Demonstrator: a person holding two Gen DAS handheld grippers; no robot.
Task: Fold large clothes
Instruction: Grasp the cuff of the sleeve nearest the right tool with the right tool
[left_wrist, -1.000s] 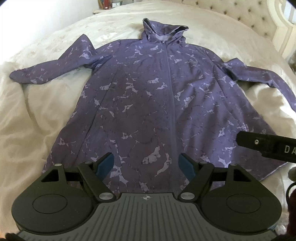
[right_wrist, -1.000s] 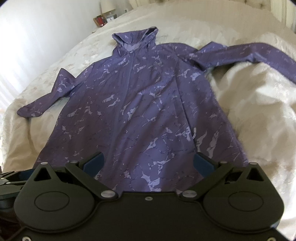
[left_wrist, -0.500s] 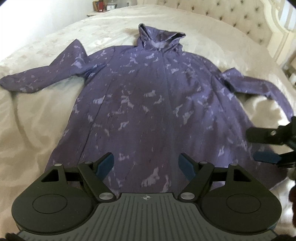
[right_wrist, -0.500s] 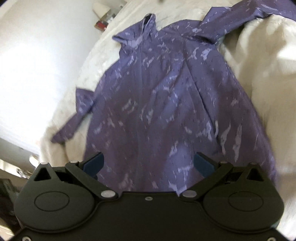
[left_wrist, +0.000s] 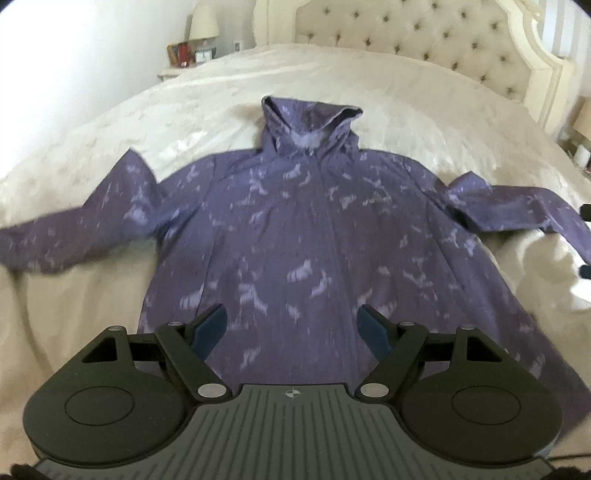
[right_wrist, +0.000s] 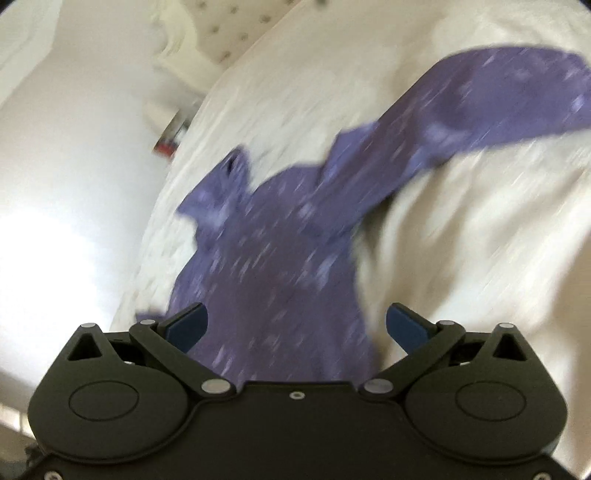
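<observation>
Garment: one purple hooded jacket with pale lilac splashes (left_wrist: 314, 236) is laid flat, front up, on the cream quilted bedspread (left_wrist: 388, 92); its lower part is hidden behind the gripper bodies in both views.
Hood: one hood (left_wrist: 308, 123) is pointed toward the cream tufted headboard (left_wrist: 424, 40).
Sleeves: two are counted, the left sleeve (left_wrist: 74, 236) spread out to one side, the right sleeve (left_wrist: 517, 214) to the other, both resting on the bedspread.
Zip: one closed seam is seen running down the middle of the front.
Left gripper: the black two-finger tool (left_wrist: 293, 325) is held above the jacket's lower front, jaws spread wide, nothing between the two blue pads (left_wrist: 210, 326).
Right gripper: the second black tool (right_wrist: 295, 325) is likewise seen with jaws parted and nothing clasped; two blue pads (right_wrist: 406, 326) are counted here too, with jacket cloth in view between them. The right wrist view is heavily blurred, so touch with the cloth cannot be judged.
Bedside: one cream lamp (left_wrist: 203, 24) is seen on one small white table (left_wrist: 171, 74), along with a few small items too tiny to be told apart.
</observation>
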